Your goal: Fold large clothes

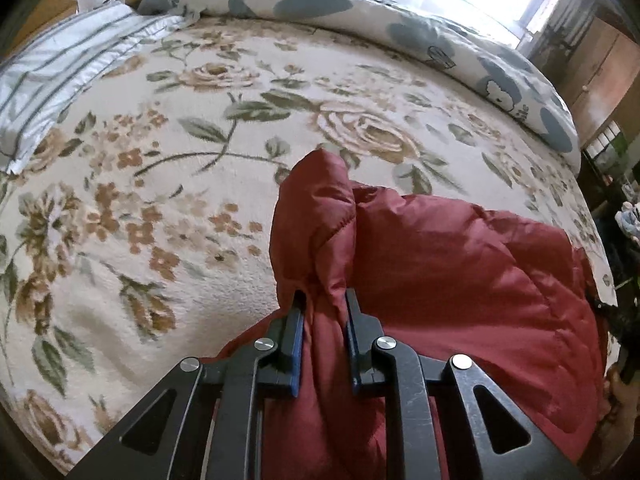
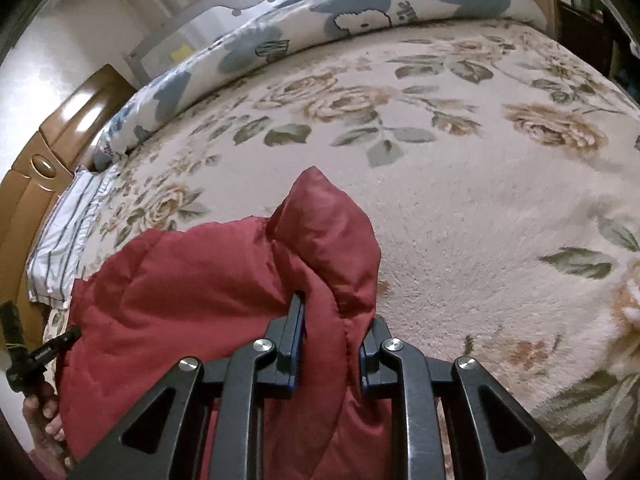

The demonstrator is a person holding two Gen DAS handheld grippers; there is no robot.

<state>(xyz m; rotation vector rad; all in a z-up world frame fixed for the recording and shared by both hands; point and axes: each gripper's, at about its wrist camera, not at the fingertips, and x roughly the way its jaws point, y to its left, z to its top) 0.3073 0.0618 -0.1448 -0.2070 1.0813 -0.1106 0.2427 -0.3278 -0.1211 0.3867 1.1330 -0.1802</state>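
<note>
A dark red quilted padded garment (image 1: 460, 280) is held up over a bed. My left gripper (image 1: 325, 300) is shut on a bunched corner of it, and the cloth pokes up past the fingers. In the right wrist view my right gripper (image 2: 334, 312) is shut on another bunched corner of the same red garment (image 2: 192, 288), which stretches away to the left. The other gripper shows at each view's edge, at the far end of the garment (image 2: 48, 350). The lower part of the garment is hidden behind the grippers.
The bed is covered by a cream blanket with a rose pattern (image 1: 200, 140). A rolled blue-and-white duvet (image 1: 440, 36) lies along the far side. A striped pillow (image 1: 52, 76) lies at the head end, by a wooden headboard (image 2: 52, 140). Furniture stands at the right (image 1: 600, 64).
</note>
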